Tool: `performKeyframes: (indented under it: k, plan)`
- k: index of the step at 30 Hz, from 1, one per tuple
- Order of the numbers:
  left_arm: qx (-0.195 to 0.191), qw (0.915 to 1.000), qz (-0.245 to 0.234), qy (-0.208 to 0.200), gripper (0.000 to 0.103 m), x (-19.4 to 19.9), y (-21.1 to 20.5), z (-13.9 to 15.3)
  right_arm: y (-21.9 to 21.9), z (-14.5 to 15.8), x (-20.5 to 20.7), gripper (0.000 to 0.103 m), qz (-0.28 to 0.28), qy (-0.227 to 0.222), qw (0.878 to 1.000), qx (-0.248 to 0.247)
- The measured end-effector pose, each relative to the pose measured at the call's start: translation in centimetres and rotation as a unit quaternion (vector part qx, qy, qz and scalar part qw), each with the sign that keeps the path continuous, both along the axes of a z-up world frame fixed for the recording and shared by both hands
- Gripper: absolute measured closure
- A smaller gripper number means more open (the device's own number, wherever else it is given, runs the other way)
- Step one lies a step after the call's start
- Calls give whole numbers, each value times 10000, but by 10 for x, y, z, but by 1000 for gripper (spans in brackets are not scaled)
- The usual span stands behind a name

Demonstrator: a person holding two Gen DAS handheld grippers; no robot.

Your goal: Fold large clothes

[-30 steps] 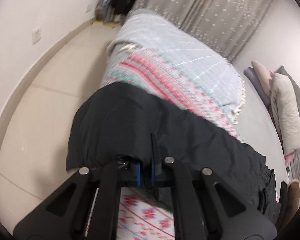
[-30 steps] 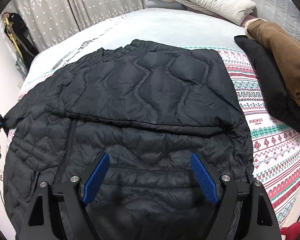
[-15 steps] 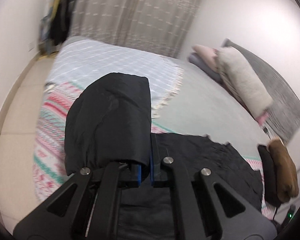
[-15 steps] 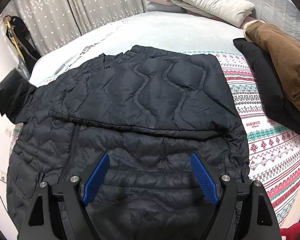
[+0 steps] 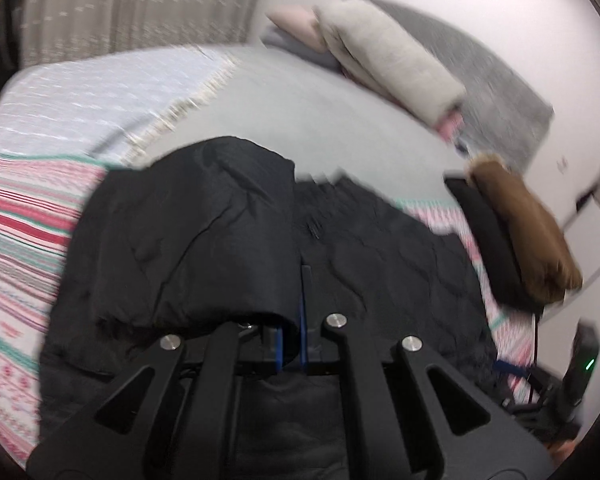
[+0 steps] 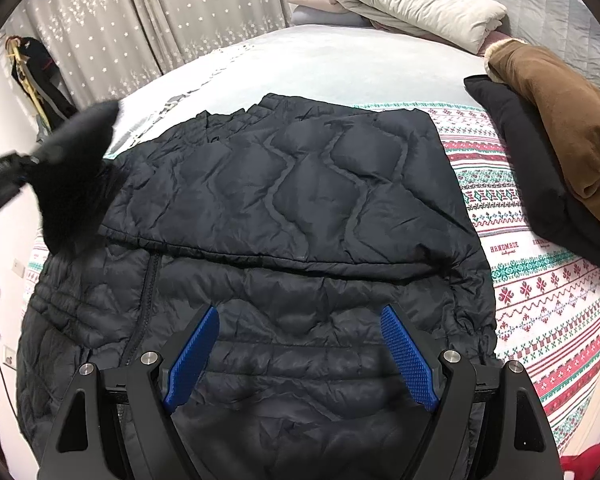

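Bedspread [image 6: 548, 300] bears black jacket [image 6: 300, 208]; left claw [image 5: 291, 320] pinches its sleeve [image 5: 188, 240], right claw [image 6: 300, 356] gapes empty.

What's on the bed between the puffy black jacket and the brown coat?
In the right wrist view, a strip of patterned red, green and white blanket separates the quilted black jacket from the brown coat, which lies on a folded black garment.

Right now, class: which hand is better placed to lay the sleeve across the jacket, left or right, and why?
Left. Its tool is shut on the sleeve, lifted over the jacket. The right tool hangs open above the hem, holding nothing.
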State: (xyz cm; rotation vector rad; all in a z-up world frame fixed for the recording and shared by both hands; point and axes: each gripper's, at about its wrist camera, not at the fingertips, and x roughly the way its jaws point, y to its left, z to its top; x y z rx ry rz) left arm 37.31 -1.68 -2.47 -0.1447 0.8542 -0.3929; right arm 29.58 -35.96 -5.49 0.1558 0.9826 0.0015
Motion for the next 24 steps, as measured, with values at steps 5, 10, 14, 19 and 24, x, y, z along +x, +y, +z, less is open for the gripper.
performKeyframes:
  k: [5, 10, 14, 19, 24]
  plan:
    - [135, 9960, -613, 631, 80, -1, -33, -51, -3, -1, 1, 19, -41, -34, 10000, 42]
    - [-273, 9912, -989, 833, 46, -17, -19, -48, 2, 0, 1, 19, 83, -29, 9999, 146]
    - [-496, 9904, -1193, 486, 32, -37, 14, -14, 11, 10, 2, 19, 258, -62, 9989, 394]
    - [-374, 9952, -905, 31, 31, -47, 60, 12, 46, 28, 18, 19, 586, 5, 9972, 474]
    - [-55, 9998, -172, -114, 31, -34, 105, 2, 109, 45, 41, 19, 1115, -99, 9937, -27]
